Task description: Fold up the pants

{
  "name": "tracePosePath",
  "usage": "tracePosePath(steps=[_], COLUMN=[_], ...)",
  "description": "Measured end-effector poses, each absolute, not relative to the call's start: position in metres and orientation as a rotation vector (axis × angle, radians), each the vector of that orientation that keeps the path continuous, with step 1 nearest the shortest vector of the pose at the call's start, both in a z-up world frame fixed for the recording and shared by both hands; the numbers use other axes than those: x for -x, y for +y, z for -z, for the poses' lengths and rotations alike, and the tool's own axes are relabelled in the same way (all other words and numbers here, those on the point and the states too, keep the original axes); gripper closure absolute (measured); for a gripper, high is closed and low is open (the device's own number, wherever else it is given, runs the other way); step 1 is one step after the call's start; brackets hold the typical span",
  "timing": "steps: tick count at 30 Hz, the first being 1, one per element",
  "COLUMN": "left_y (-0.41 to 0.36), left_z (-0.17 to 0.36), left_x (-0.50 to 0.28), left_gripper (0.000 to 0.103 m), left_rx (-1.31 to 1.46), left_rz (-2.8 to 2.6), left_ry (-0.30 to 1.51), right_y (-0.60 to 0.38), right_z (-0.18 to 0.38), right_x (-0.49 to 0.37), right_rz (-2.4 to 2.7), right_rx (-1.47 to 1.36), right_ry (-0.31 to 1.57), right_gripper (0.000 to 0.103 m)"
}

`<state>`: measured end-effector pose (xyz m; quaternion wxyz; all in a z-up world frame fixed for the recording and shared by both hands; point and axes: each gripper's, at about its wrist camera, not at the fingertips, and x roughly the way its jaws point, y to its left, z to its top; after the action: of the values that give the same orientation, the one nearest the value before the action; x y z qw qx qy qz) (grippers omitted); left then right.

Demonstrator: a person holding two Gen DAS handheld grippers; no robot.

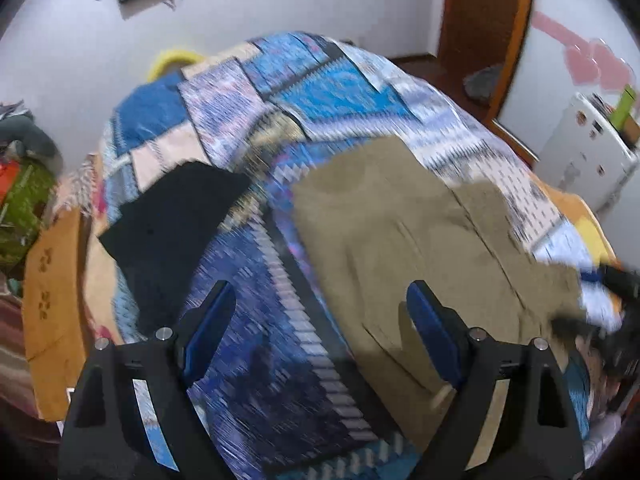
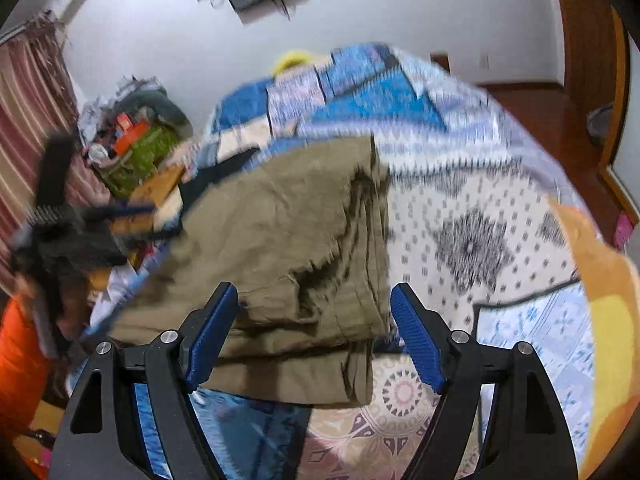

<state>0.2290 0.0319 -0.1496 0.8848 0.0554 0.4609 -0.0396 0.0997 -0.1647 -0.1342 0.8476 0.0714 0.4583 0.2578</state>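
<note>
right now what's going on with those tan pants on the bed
A person with a handheld gripper in each hand is folding khaki pants on a patchwork bedspread. The pants lie in a bunched, layered stack. Both the left gripper and right gripper are open and hold nothing, positioned over the pants' near edge. A black garment lies apart to the left. The views are motion-blurred.
</note>
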Motion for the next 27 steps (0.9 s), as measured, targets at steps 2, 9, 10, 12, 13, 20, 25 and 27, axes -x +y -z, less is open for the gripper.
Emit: tracePosePath(steps=[2,9,10,12,13,20,25,27], left_y=[0.042,0.050,0.048,0.042,0.040,0.031,0.029,0.041], left_z=[0.144,0.162,0.166,0.178,0.184,0.232,0.243,0.247], left_x=[-0.242,-0.310,-0.317,-0.335,-0.343,-0.371,-0.360,-0.359], left_gripper=[0.010,0.008,0.008,0.008,0.008,0.008,0.006,0.006], left_rx=[-0.099,-0.118,-0.126,-0.144,-0.147,-0.159,-0.316,-0.288], left_rz=[0.060,0.027,0.030,0.030,0.033,0.031,-0.029,-0.048], left_ry=[0.924,0.958,0.971,1.010,1.027,1.142,1.049,1.069], right_y=[-0.164,-0.165,-0.165,-0.165,-0.166,-0.166,-0.168,-0.169], right_z=[0.139,0.140,0.140,0.141,0.141,0.140,0.136,0.133], right_x=[-0.096,-0.093,-0.094,-0.094,-0.095,-0.097,-0.100,-0.100], right_rz=[-0.554,-0.577,-0.578,-0.579,-0.580,-0.584,-0.579,-0.570], right_rx=[-0.133,-0.131,-0.133,-0.139,-0.144,-0.158,-0.166,-0.168], right_ry=[0.966,0.975,0.976,0.979,0.981,0.994,0.983,0.976], right_gripper=[0.027,0.027,0.026,0.026,0.026,0.026,0.026,0.026])
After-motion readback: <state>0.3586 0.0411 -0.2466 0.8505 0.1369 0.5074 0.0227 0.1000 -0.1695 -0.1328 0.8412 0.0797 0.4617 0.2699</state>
